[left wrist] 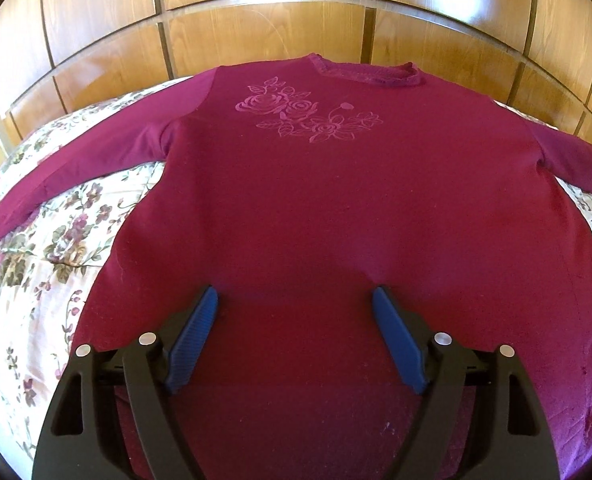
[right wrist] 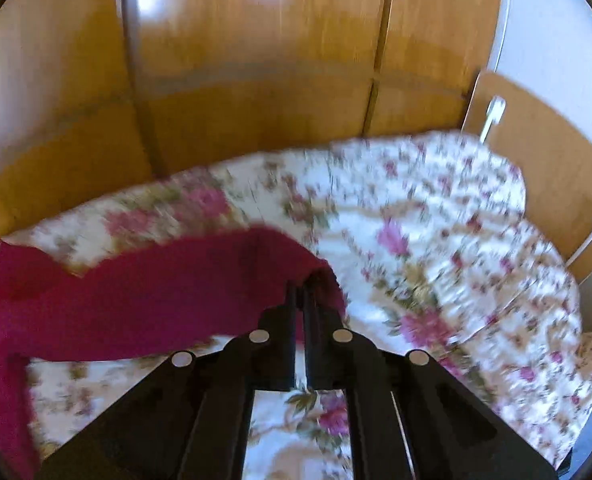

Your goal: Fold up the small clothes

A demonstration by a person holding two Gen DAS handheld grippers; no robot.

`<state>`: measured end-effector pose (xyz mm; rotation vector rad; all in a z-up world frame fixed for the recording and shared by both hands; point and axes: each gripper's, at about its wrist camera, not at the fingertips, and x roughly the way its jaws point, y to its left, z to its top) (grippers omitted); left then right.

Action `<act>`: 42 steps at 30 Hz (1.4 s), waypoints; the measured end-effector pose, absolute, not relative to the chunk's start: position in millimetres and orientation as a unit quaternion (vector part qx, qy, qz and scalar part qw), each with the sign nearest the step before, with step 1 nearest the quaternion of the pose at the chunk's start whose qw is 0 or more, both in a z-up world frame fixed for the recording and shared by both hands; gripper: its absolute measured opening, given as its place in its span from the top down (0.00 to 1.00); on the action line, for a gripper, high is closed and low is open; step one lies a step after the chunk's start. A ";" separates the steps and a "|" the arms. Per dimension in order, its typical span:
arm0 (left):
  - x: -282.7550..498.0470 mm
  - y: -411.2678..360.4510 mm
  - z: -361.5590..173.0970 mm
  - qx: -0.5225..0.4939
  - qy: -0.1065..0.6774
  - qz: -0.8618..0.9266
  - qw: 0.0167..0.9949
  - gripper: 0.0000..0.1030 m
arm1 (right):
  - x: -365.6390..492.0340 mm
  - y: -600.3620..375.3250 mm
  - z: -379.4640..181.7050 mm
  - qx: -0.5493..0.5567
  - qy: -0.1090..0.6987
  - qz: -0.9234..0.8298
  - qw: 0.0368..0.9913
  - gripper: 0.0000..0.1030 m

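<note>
A maroon long-sleeved shirt (left wrist: 316,184) with a pink rose print lies face up on the floral bedspread (left wrist: 35,248), neck at the far side, sleeves spread out. My left gripper (left wrist: 293,296) is open with blue pads, hovering over the shirt's lower middle, holding nothing. In the right wrist view my right gripper (right wrist: 300,280) is shut on the end of the shirt's right sleeve (right wrist: 155,292) and holds it lifted above the bedspread (right wrist: 436,260). This view is blurred by motion.
A wooden wardrobe (left wrist: 279,4) stands right behind the bed. In the right wrist view a wooden panel with white handles (right wrist: 544,184) stands at the right, past the bed's edge.
</note>
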<state>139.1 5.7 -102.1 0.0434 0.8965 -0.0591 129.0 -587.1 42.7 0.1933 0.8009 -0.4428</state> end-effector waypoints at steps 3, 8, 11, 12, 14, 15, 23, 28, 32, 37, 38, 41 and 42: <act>139.1 5.8 -101.9 0.020 0.433 -0.029 0.900 0.23 | 114.8 -588.3 77.8 0.101 0.366 -0.206 0.902 0.98; 138.7 5.8 -101.9 0.018 0.433 -0.027 0.901 0.23 | 126.5 -611.1 71.0 0.104 0.399 -0.245 0.878 0.98; 138.6 5.7 -101.8 0.016 0.434 -0.025 0.901 0.23 | 141.8 -632.9 24.9 0.125 0.442 -0.284 0.842 0.96; 138.6 5.6 -101.7 0.017 0.434 -0.025 0.901 0.23 | 141.1 -638.1 14.7 0.131 0.441 -0.296 0.837 0.95; 138.7 6.1 -101.7 0.016 0.434 -0.026 0.900 0.23 | 131.9 -646.6 3.2 0.167 0.429 -0.306 0.833 0.52; 138.6 6.6 -101.7 0.015 0.434 -0.026 0.901 0.23 | 122.0 -649.5 -0.7 0.196 0.413 -0.316 0.832 0.46; 136.7 7.5 -102.4 0.012 0.429 -0.027 0.903 0.23 | 75.2 -596.1 -50.4 0.363 0.401 -0.205 0.815 0.42; 136.0 7.7 -102.2 0.012 0.427 -0.028 0.904 0.23 | 92.1 -588.6 -89.0 0.443 0.378 -0.201 0.787 0.40; 134.7 8.0 -102.5 0.011 0.423 -0.028 0.906 0.23 | 100.1 -598.8 -78.0 0.419 0.372 -0.243 0.792 0.94; 135.1 8.4 -102.9 0.008 0.422 -0.029 0.906 0.23 | 94.2 -604.9 -68.1 0.353 0.390 -0.294 0.798 0.95; 134.9 8.7 -103.0 0.007 0.422 -0.030 0.906 0.23 | 92.1 -603.5 -72.5 0.355 0.393 -0.296 0.795 0.95; 135.3 9.9 -103.4 0.004 0.421 -0.032 0.906 0.23 | 87.9 -591.9 -78.7 0.336 0.407 -0.302 0.794 0.95; 135.4 10.0 -103.5 0.004 0.421 -0.032 0.906 0.23 | 88.2 -590.6 -79.9 0.333 0.409 -0.304 0.793 0.95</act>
